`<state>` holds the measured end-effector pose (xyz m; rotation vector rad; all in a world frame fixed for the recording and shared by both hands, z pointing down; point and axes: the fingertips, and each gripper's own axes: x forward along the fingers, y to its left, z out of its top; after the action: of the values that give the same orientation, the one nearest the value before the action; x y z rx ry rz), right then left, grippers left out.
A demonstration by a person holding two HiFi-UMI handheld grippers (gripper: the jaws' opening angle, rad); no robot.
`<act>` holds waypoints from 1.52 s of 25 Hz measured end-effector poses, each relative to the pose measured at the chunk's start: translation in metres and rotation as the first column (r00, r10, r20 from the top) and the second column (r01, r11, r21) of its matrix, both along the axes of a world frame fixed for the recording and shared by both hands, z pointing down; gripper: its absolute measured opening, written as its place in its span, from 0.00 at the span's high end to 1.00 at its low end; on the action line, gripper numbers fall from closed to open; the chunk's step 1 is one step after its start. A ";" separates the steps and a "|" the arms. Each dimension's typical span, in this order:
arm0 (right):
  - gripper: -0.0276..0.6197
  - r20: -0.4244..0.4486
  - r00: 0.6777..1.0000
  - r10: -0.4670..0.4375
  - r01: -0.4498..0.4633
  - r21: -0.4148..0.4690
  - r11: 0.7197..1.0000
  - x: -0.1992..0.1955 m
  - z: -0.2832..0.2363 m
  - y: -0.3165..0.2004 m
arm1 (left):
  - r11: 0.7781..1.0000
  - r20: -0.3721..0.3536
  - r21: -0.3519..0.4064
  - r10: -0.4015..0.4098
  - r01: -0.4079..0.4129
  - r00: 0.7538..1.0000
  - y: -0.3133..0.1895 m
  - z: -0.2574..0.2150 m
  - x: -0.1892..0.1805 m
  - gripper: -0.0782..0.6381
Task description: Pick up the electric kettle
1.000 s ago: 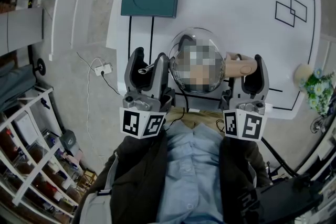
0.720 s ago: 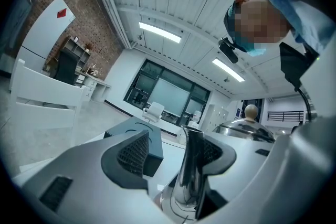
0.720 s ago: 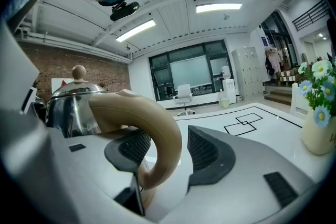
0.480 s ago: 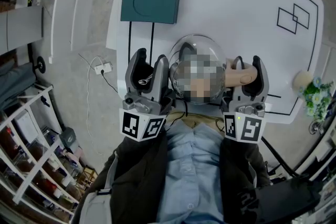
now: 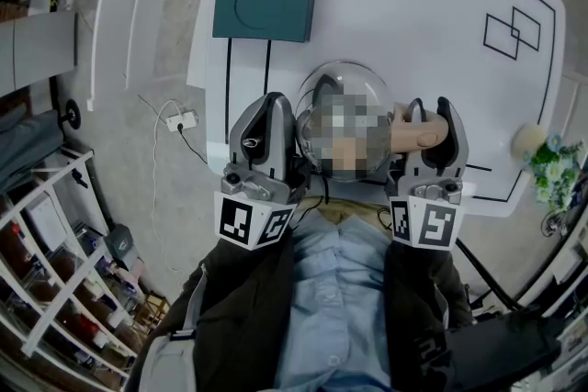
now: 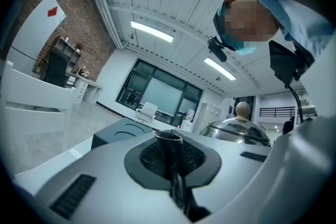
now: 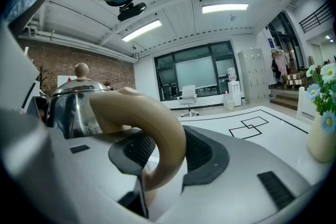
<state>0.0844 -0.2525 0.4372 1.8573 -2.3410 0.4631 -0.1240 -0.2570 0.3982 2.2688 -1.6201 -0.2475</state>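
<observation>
Electric kettle [image 5: 344,76] at frame centre, between both grippers; left gripper [image 5: 265,110], jaws just closed, pinches the spout [image 6: 170,144]; right gripper [image 5: 429,117], jaws just closing, clamps the handle [image 7: 157,128], which projects rightward.

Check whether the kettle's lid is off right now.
No, the steel lid with its round knob sits on the kettle in the right gripper view.

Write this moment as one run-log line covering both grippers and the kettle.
left gripper: shut on thin metal spout | right gripper: jaws just closed onto curved beige handle | steel electric kettle: on white table
</observation>
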 end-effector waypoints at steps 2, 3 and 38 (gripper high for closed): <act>0.71 -0.005 1.000 -0.001 0.001 -0.003 1.000 0.000 0.000 0.000 | 1.000 0.002 -0.001 -0.001 0.001 1.000 0.000 0.001 0.000 0.88; 0.71 -0.006 1.000 -0.002 0.002 -0.003 1.000 0.000 0.001 0.000 | 1.000 0.002 -0.002 -0.003 0.003 1.000 0.000 0.001 0.000 0.88; 0.72 -0.011 1.000 0.010 -0.009 0.019 1.000 -0.001 -0.005 -0.003 | 1.000 0.012 0.007 -0.005 0.005 1.000 -0.004 -0.004 0.000 0.88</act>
<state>0.0836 -0.2559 0.4321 1.8749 -2.3382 0.4321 -0.1243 -0.2613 0.3946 2.2758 -1.6335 -0.2416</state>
